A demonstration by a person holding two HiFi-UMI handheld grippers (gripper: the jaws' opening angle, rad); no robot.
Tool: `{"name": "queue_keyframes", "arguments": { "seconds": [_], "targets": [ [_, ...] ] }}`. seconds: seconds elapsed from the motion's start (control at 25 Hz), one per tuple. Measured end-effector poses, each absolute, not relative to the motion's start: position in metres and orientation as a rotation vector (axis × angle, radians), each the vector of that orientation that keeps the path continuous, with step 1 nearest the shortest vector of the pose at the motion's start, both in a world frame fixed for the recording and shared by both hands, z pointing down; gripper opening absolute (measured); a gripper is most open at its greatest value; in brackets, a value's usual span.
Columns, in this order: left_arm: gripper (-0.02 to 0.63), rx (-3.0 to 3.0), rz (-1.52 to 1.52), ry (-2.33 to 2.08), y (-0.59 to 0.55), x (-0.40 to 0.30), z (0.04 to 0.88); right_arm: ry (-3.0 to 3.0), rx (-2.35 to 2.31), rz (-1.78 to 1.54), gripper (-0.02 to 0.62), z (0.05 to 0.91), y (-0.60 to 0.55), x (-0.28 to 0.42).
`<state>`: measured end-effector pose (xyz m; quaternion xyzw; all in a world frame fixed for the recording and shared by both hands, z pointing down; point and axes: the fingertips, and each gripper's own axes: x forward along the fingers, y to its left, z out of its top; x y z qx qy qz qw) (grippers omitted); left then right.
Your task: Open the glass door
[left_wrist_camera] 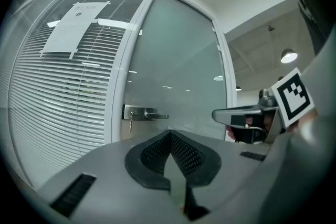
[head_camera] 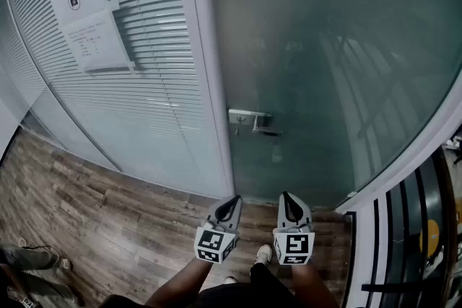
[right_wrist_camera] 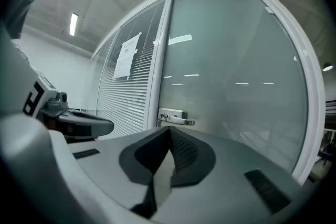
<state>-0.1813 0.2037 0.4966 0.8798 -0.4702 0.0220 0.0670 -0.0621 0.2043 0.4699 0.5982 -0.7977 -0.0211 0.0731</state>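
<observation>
The glass door (head_camera: 325, 68) is frosted and stands closed in its white frame (head_camera: 208, 68). Its metal lever handle (head_camera: 254, 120) is straight ahead of both pairs of jaws and well apart from them; nothing touches it. In the left gripper view the handle (left_wrist_camera: 148, 113) is ahead and a little to the left of the jaw tips, and a small key (left_wrist_camera: 129, 123) hangs from its plate. In the right gripper view the handle (right_wrist_camera: 176, 119) is directly beyond the tips. The left gripper (head_camera: 232, 204) has its jaws pressed together, tip against tip, and there is nothing between them. The right gripper (head_camera: 289, 203) is the same: jaws fully together and empty. Both grippers are held about level, side by side and near each other, pointing at the lower part of the door, with the marker cubes at the back, toward the person's forearms. Each gripper sees the other one beside it. Left of the jaws, past the frame, is a glass panel with slatted blinds (head_camera: 155, 83) and a paper notice (head_camera: 85, 11) stuck on it. Under the grippers is the wooden floor (head_camera: 108, 213), and a shoe (head_camera: 264, 253) of the person shows between them.
</observation>
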Motion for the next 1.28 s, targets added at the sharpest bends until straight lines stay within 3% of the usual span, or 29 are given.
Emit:
{"name": "queue_keyframes", "arguments": {
  "seconds": [0.64,0.8,1.12,1.28],
  "targets": [
    [-0.002,2.516,0.099,-1.588,0.091,-0.169,0.49,-2.545,1.322,-0.125,0.019,0.451,0.049,-0.072],
    [-0.002,2.522,0.106,-1.613,0.077,-0.17,0.492,-2.552,1.205,-0.178,0.091,0.449,0.026,-0.081],
    [-0.002,2.565,0.104,-1.595,0.045,-0.171,0.507,-2.4,0.8,-0.363,0.155,0.473,-0.016,-0.101],
    [-0.002,2.578,0.095,-1.553,0.031,-0.172,0.51,-2.317,0.689,-0.374,0.155,0.489,-0.032,-0.107]
  ]
}}
